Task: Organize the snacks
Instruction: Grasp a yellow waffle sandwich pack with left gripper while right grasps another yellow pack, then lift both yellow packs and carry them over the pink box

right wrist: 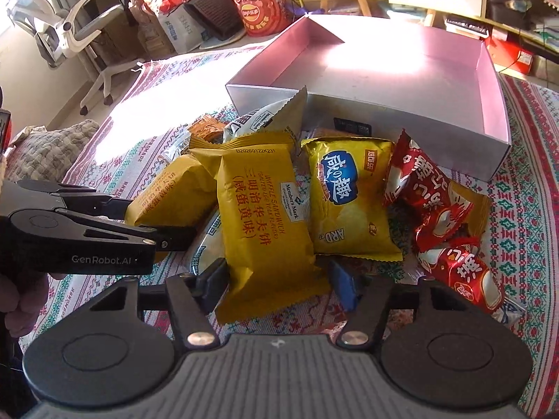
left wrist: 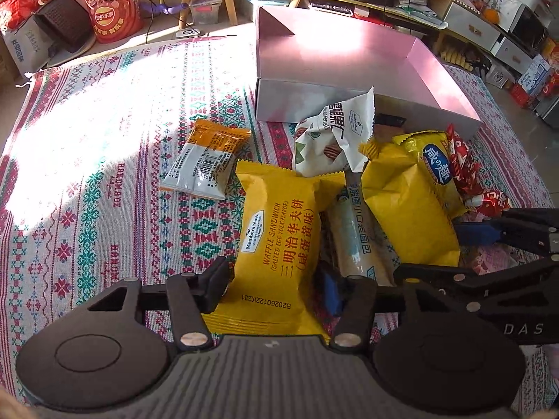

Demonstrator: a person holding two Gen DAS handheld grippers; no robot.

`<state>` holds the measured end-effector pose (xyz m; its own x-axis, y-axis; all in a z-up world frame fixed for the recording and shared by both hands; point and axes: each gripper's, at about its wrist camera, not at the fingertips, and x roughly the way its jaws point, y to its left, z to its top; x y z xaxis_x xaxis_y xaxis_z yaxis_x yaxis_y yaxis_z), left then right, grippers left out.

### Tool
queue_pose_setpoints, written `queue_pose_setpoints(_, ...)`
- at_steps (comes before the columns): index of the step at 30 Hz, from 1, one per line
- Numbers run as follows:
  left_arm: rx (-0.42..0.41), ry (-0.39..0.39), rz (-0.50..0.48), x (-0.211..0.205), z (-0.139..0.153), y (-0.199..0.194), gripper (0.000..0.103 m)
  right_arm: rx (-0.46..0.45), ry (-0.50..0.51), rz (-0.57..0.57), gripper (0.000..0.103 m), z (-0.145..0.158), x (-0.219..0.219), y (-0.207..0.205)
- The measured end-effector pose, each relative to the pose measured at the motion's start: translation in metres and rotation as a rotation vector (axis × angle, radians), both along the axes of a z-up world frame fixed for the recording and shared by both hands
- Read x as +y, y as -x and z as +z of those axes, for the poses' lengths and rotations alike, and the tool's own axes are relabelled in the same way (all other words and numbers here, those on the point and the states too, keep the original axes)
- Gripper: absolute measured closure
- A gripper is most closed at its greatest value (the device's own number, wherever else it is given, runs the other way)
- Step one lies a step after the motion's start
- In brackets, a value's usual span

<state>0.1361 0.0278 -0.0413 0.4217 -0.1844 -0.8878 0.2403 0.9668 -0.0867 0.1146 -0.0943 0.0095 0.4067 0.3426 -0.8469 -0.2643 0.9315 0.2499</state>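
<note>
Glossy foil snack packets [right wrist: 263, 216], woven tablecloth [left wrist: 87, 181]

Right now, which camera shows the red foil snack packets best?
The right wrist view: the red foil snack packets lie in full sight right of the yellow chip bag, print readable. The left wrist view catches only a red edge behind that bag, partly blocked by the right gripper.

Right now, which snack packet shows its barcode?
The orange-and-white packet, on the patterned cloth left of the yellow waffle sandwich packet; no other packet shows a barcode.
</note>
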Motion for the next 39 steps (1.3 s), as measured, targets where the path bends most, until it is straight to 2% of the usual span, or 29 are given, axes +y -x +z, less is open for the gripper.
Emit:
queue_pose_setpoints(6, 0.000, 0.003, 0.018, 0.002, 0.002, 0.004, 0.054, -0.032, 0.043, 0.004, 0.049, 0.000, 0.007, 0.001)
queue_pose_setpoints(10, 0.013, 0.019, 0.047, 0.006, 0.005, 0.005, 0.055, -0.034, 0.028, 0.006, 0.059, 0.004, 0.008, 0.001)
queue_pose_setpoints(20, 0.010, 0.047, 0.079, 0.017, 0.014, 0.010, 0.056, 0.012, -0.044, -0.007, 0.063, 0.009, 0.007, 0.000)
queue_pose_setpoints(39, -0.049, 0.095, 0.121, 0.031, 0.035, 0.016, 0.056, -0.041, -0.151, -0.017, 0.064, 0.041, 0.002, 0.002)
